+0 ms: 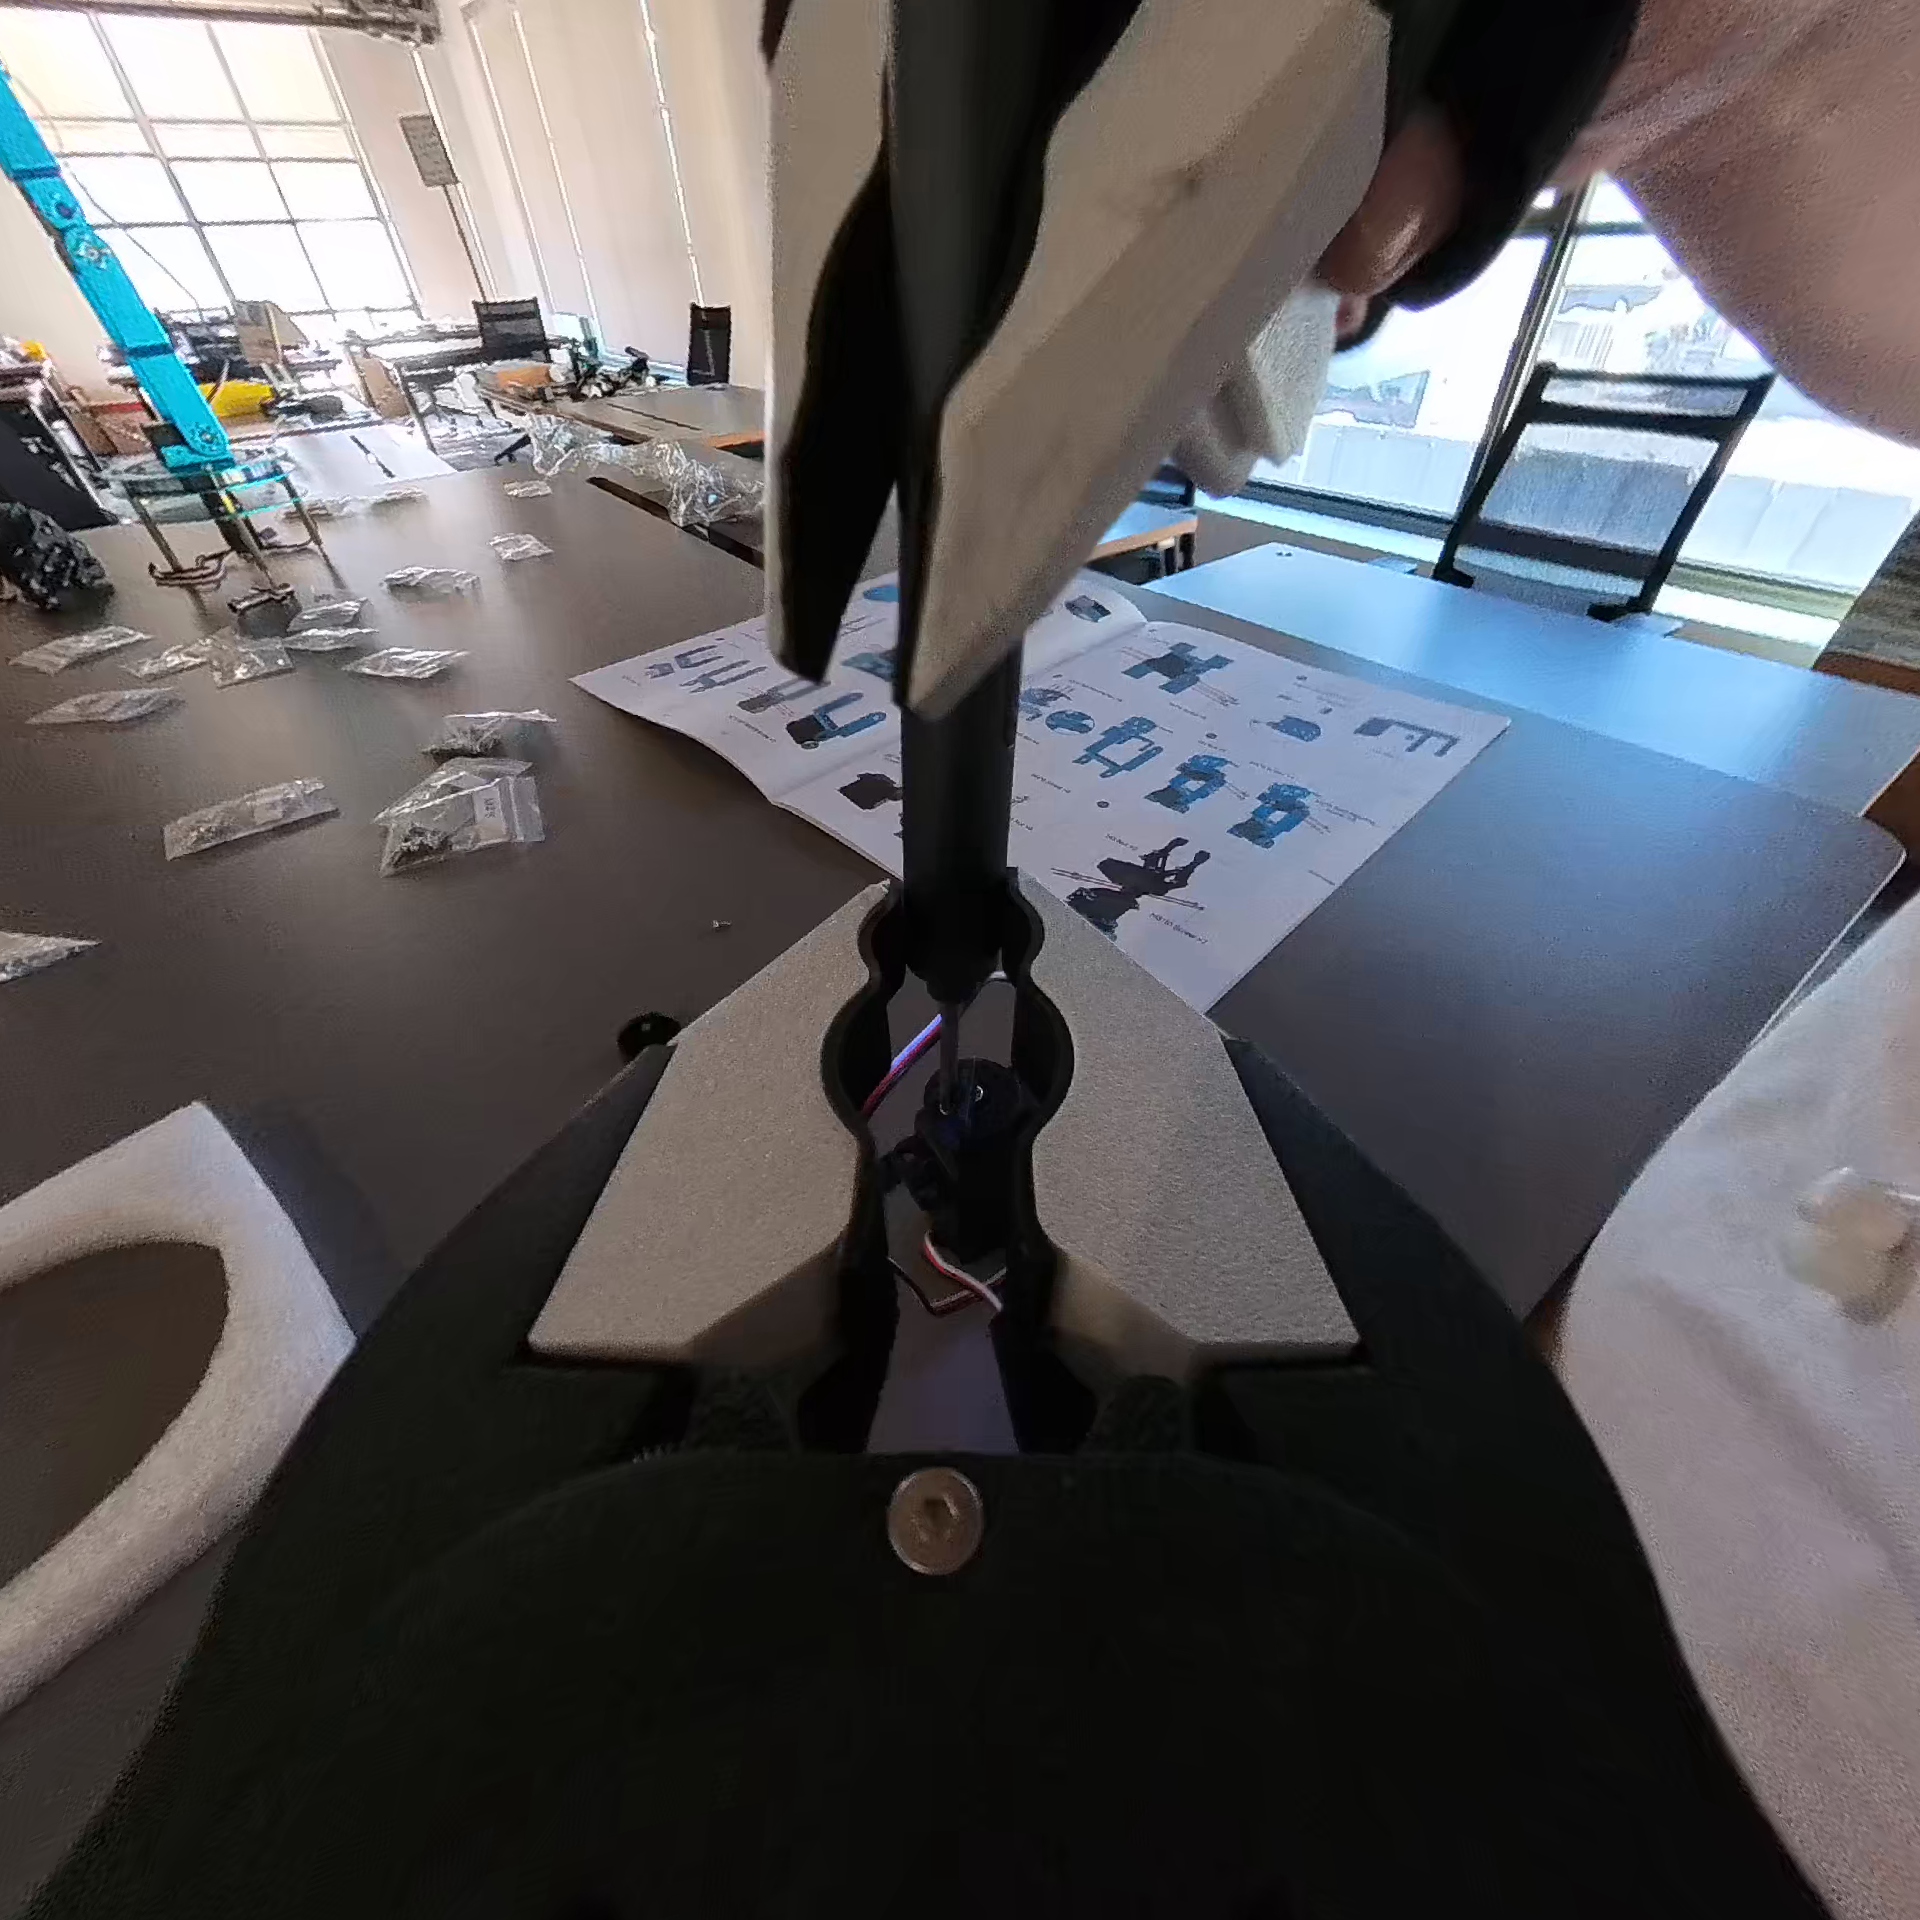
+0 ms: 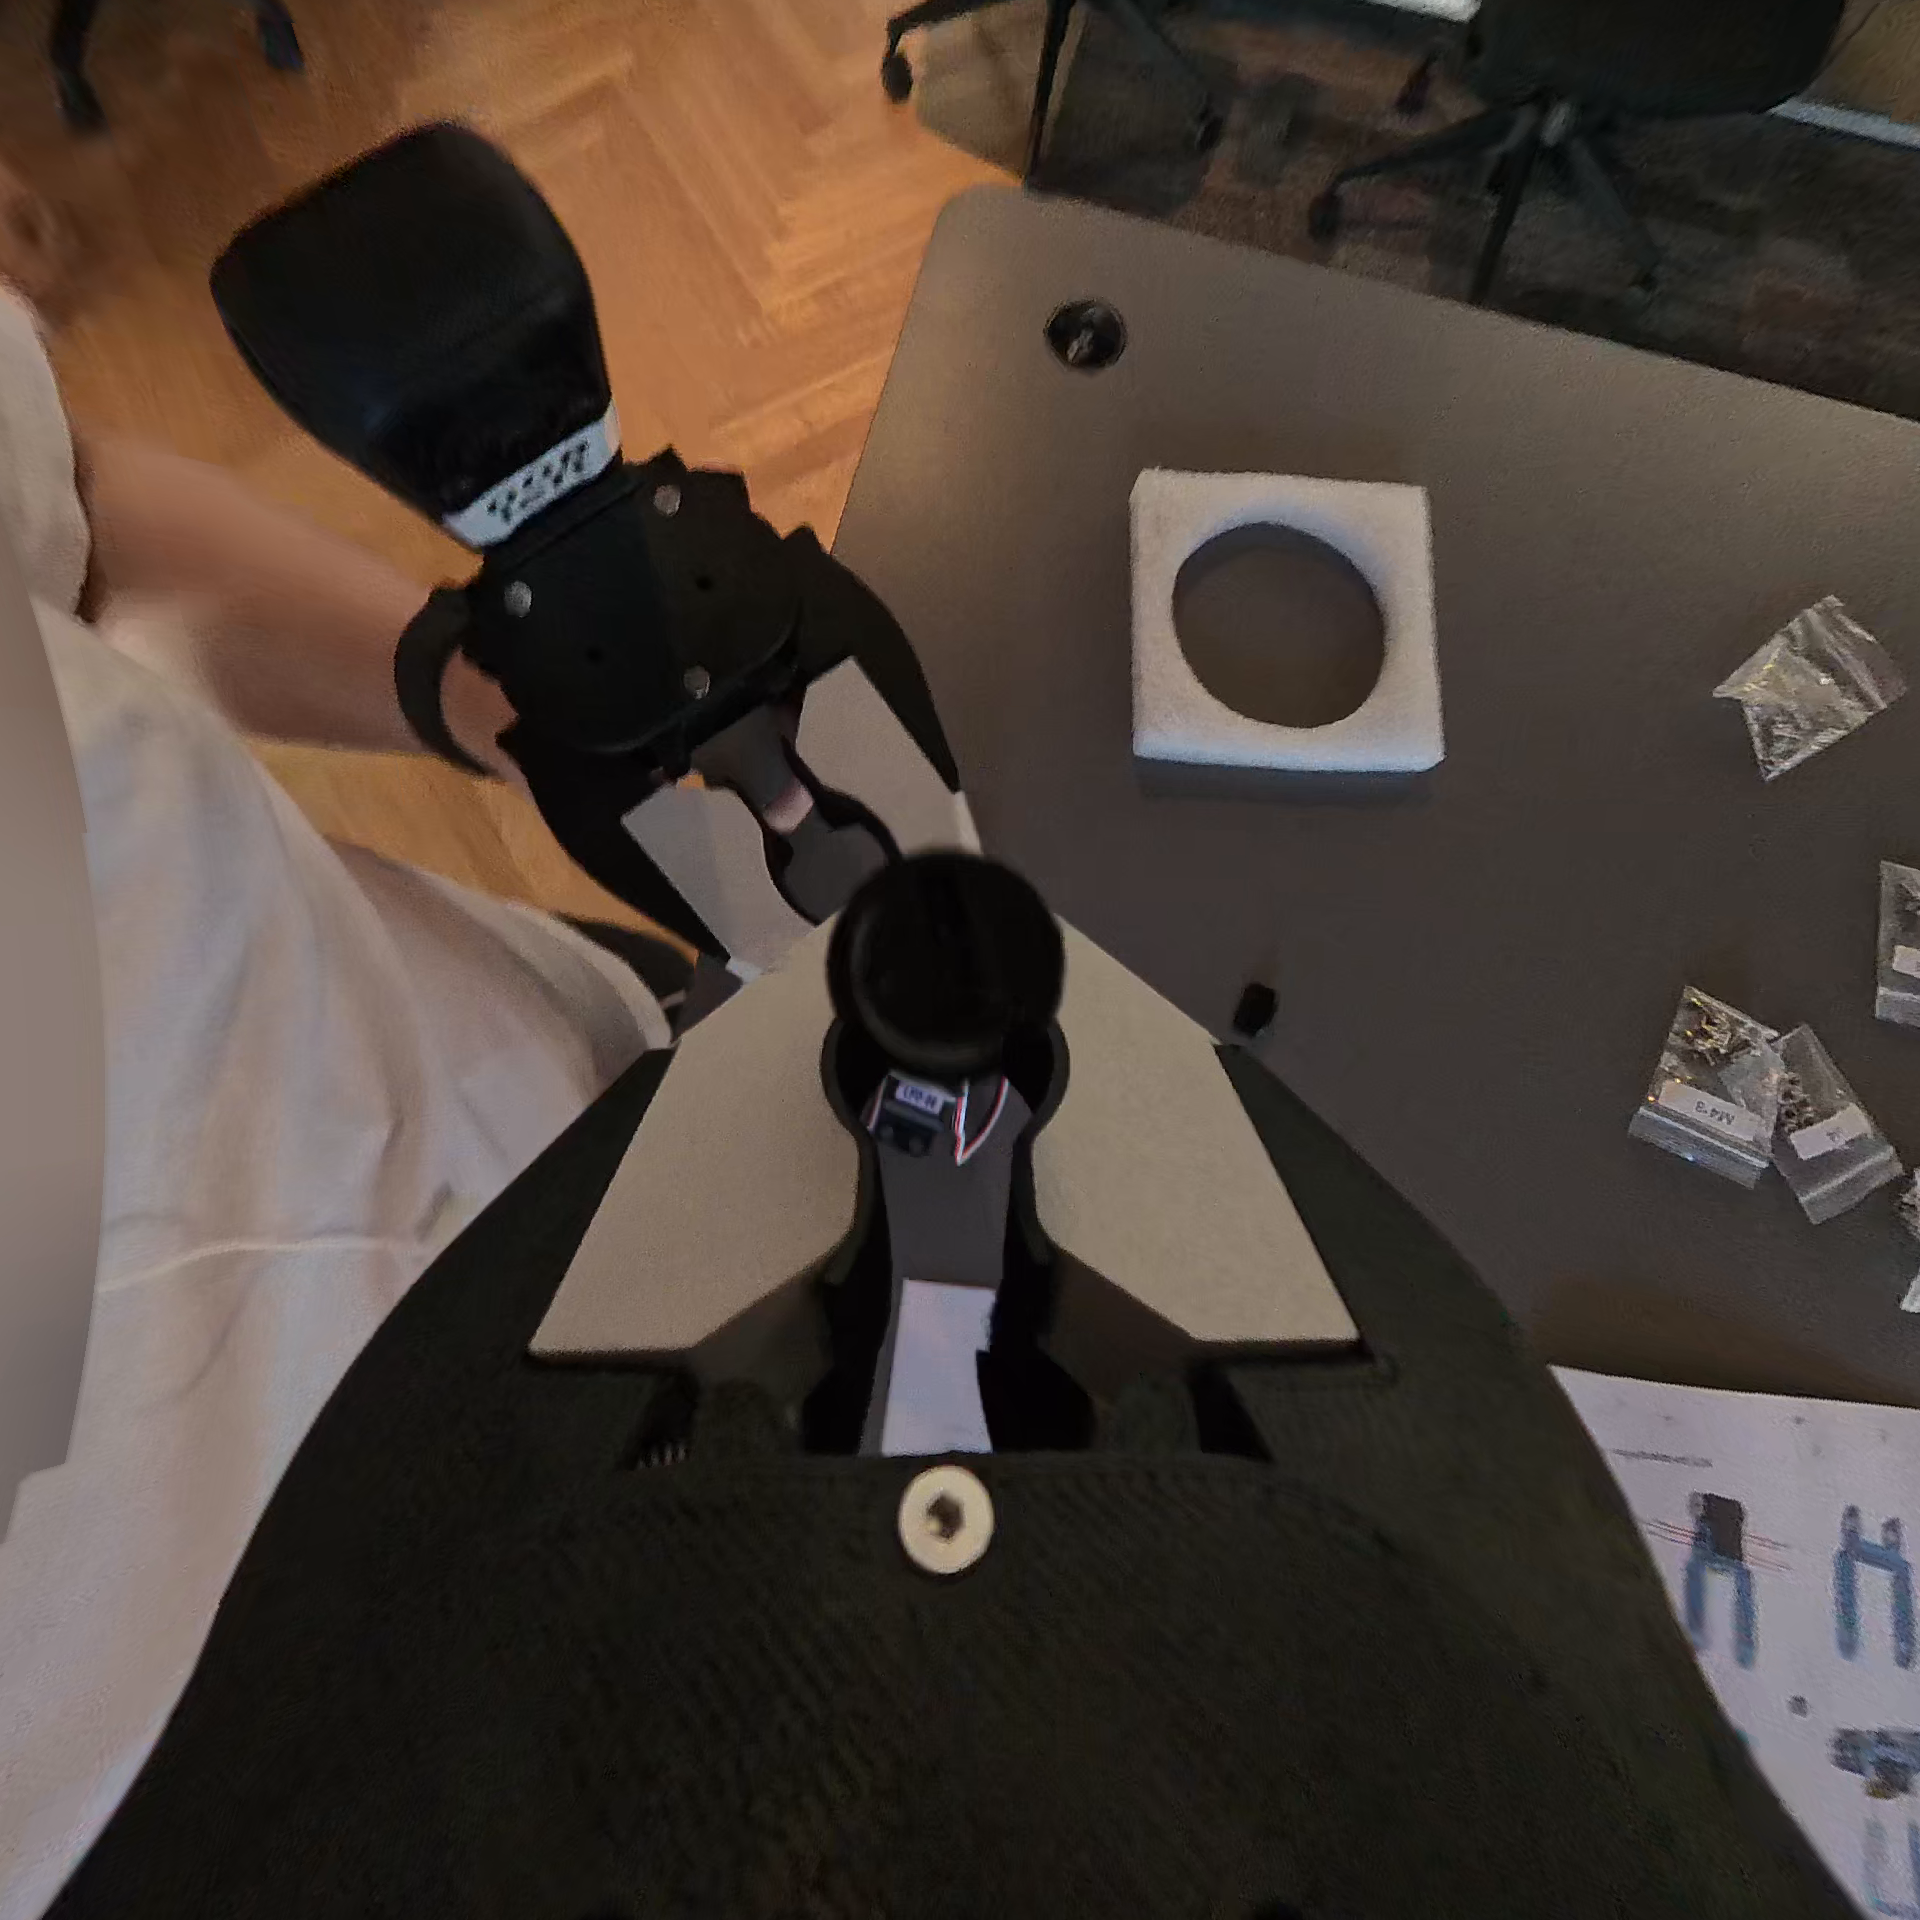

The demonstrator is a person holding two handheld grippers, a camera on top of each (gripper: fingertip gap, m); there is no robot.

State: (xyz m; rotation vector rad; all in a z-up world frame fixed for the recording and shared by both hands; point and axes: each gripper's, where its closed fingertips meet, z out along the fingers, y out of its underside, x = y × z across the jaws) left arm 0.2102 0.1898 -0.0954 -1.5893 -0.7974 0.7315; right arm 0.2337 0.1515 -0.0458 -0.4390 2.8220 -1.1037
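Daylight is pouring through tall windows at the back of the left wrist view, onto a dark table point(image 1: 416, 935) that is carrying clear bags of hardware point(image 1: 462, 805) at centre left and an open instruction sheet point(image 1: 1195, 769) at centre right. White foam point(image 1: 156, 1371) with a round hole is sitting at the lower left of the frame, and a blue arm point(image 1: 114, 281) is rising at the upper left.

At the frame's centre the left gripper point(image 1: 951, 1091) is pinching a small black servo point(image 1: 966, 1143), with red, white and black wires trailing below it. From the top of the frame the right gripper point(image 1: 883, 665) is coming down, clamped on a black screwdriver point(image 1: 956, 810) whose thin tip is resting on the servo. The screwdriver's barrel is sitting between the left fingertips and hiding part of the sheet.

In the right wrist view the screwdriver's round butt point(image 2: 945, 977) is filling the centre and covering most of the servo point(image 2: 920, 1117). A white shirt point(image 2: 260, 987) is blocking the left side, and the left gripper point(image 2: 831, 894) is reaching in from the upper left, blurred.
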